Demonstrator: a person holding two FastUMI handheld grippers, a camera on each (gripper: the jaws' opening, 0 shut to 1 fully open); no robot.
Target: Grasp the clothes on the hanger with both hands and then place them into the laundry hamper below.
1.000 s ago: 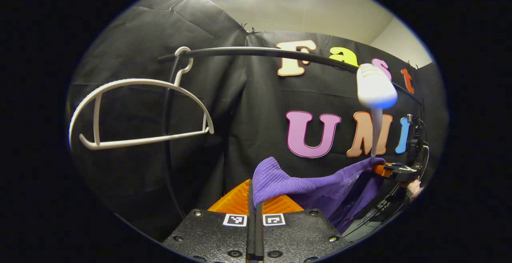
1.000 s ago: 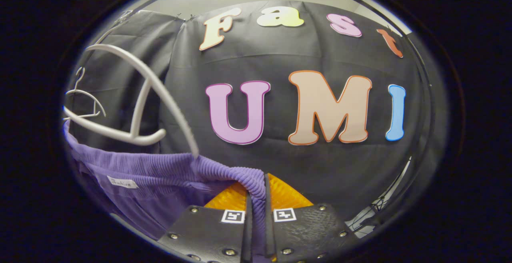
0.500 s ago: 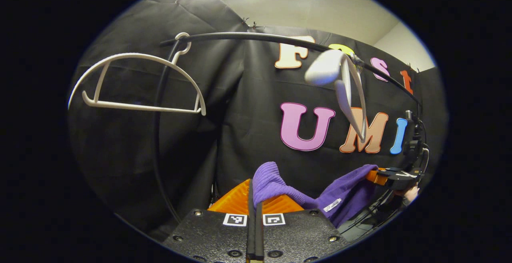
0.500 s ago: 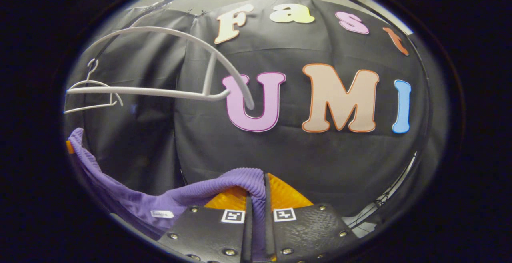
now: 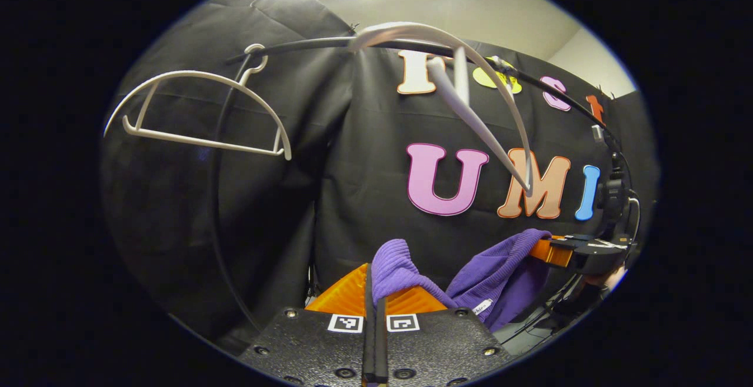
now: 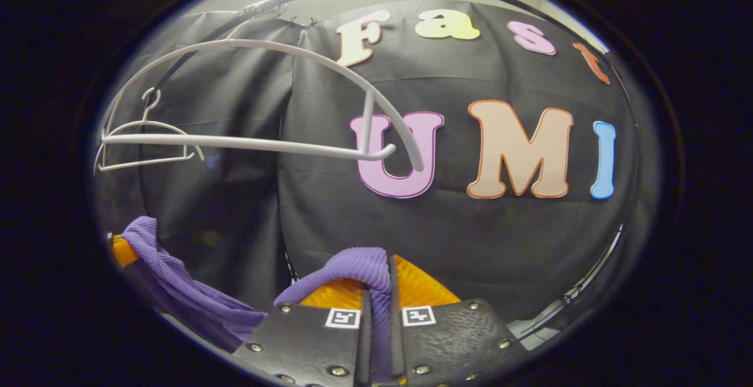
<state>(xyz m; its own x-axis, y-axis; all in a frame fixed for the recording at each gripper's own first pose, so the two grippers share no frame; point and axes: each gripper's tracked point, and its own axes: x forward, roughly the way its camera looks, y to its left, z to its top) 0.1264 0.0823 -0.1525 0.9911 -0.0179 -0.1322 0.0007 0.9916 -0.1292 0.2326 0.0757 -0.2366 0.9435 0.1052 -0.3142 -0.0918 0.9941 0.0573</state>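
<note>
Textured black claw [image 5: 375,316] housing, square markers, silver screws

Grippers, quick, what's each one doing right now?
Left gripper: shut on the purple garment.
Right gripper: shut on the purple garment too.

Purple ribbed garment [image 5: 494,269]; white hangers [image 6: 265,140]; black rail [image 5: 329,43]; black wall cloth [image 6: 470,246].

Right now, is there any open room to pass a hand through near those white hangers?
Yes: open air lies below the near hanger, above the purple garment slung between the left gripper and the right gripper. It is crowded up by the black rail, where the far hanger also hangs.
</note>
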